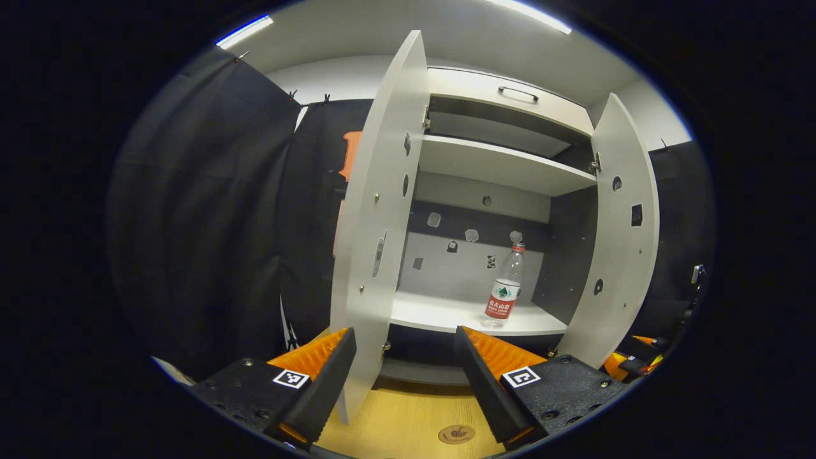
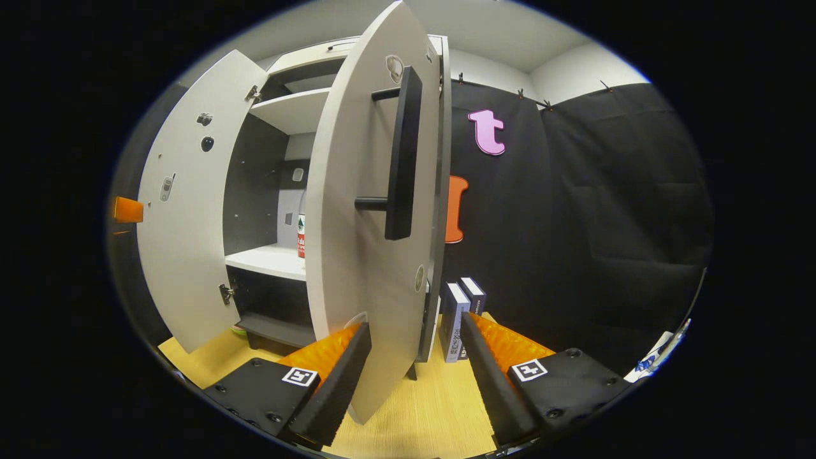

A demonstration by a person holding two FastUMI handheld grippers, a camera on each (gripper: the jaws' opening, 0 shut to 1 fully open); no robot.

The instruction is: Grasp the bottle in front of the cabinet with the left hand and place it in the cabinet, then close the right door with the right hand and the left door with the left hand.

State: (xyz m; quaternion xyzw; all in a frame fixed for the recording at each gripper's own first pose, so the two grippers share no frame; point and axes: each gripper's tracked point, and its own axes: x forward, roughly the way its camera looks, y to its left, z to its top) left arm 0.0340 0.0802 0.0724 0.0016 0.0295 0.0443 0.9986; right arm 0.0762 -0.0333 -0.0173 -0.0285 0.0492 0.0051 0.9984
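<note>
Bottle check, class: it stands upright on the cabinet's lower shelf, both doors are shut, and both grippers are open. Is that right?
Not quite. The left door and right door are open, as the left gripper view shows. The bottle does stand upright on the lower shelf, and both grippers are open.

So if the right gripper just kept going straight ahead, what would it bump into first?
Most likely the right door. The open right gripper points at that door's outer edge, which sits between its fingers, though depth is hard to judge. The books stand further back.

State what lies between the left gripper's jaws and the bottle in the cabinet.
In the left gripper view, bare wooden tabletop and the cabinet's white shelf separate the left gripper from the bottle.
</note>
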